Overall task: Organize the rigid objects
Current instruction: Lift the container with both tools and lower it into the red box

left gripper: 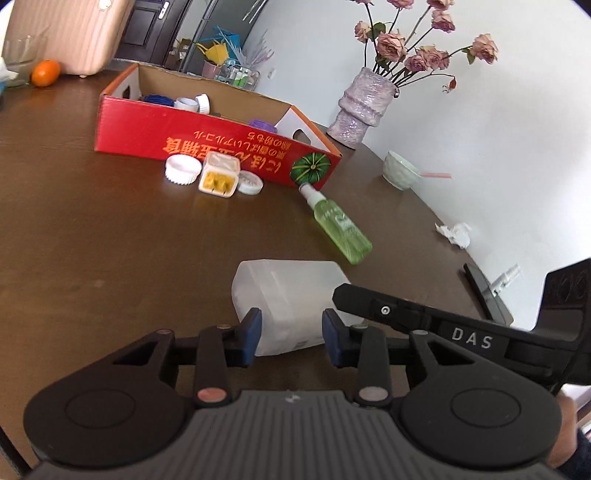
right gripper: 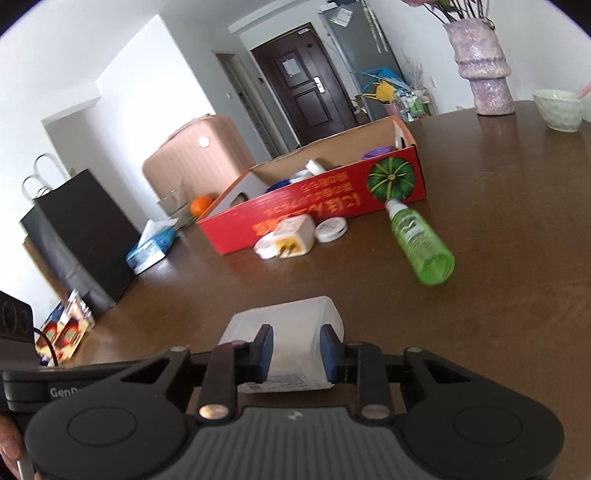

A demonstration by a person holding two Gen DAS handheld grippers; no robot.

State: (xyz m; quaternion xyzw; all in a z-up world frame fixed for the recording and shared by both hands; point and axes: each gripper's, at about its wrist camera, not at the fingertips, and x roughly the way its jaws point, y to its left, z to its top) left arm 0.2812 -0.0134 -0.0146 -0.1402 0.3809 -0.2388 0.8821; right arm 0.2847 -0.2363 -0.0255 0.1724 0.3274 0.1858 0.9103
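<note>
A translucent white plastic container (left gripper: 291, 295) lies on its side on the brown table (left gripper: 110, 240). My left gripper (left gripper: 291, 334) has its blue pads on either side of the container's near end. My right gripper (right gripper: 296, 352) straddles the same container (right gripper: 288, 328) from the other side; whether either one clamps it is unclear. A red cardboard box (left gripper: 207, 142) holds several small items. In front of it lie a white cap (left gripper: 183, 170), a white plug adapter (left gripper: 219, 175), a white lid (left gripper: 249, 182) and a green spray bottle (left gripper: 338, 225), which also shows in the right wrist view (right gripper: 419, 240).
A purple vase with dried roses (left gripper: 364, 107), a pale bowl (left gripper: 400, 171) and crumpled tissue (left gripper: 456, 232) stand near the table's right edge. An orange (left gripper: 45, 72) and a pink suitcase (left gripper: 70, 33) are at the far left. A tissue pack (right gripper: 151, 247) lies beside a black bag (right gripper: 77, 236).
</note>
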